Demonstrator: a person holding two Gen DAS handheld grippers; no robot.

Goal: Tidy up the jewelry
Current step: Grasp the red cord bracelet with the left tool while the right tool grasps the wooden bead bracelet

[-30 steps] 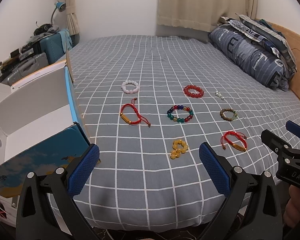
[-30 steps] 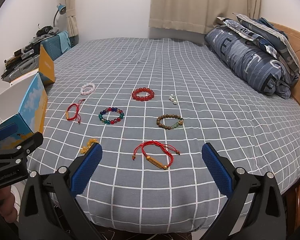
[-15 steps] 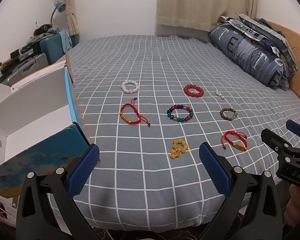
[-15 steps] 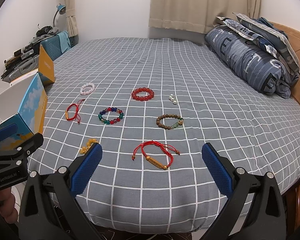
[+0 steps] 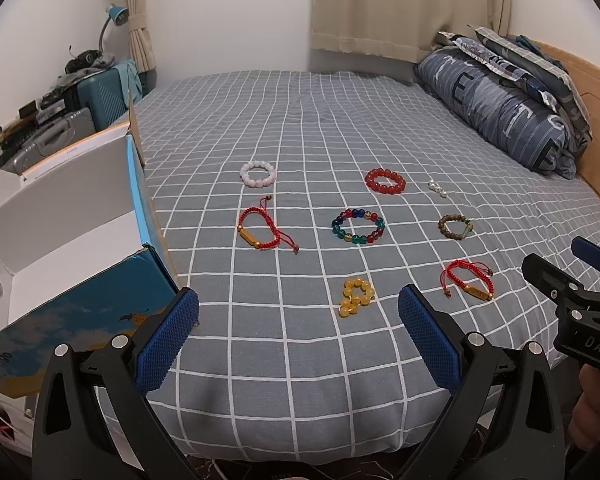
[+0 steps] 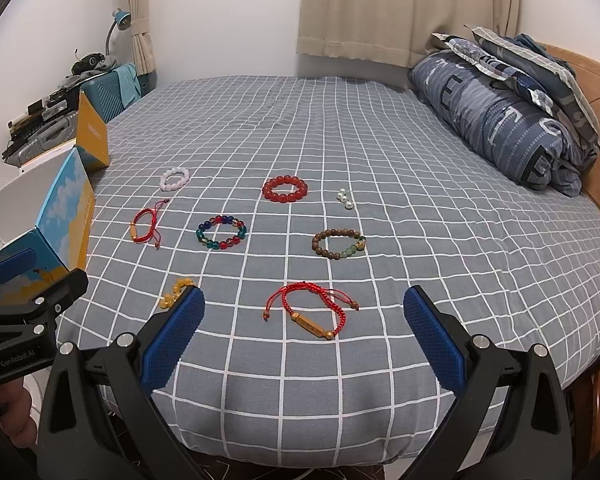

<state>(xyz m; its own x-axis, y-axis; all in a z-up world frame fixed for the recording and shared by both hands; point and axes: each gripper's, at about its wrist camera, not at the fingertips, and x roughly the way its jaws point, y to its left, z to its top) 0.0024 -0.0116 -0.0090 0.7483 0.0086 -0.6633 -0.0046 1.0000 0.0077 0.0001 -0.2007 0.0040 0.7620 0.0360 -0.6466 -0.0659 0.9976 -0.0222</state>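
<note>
black plastic fingers (image 5: pixel 172 332), blue textured pads, silver screws.

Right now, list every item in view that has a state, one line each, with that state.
left gripper: open, empty, above the bed edge
right gripper: open, empty
box: open, nothing visible inside
white bead bracelet: flat on the bedspread
red bead bracelet: flat
multicolour bead bracelet: flat
brown bead bracelet: flat
yellow bead bracelet: bunched
far red cord bracelet: flat
near red cord bracelet: flat
pearls: loose cluster
</note>
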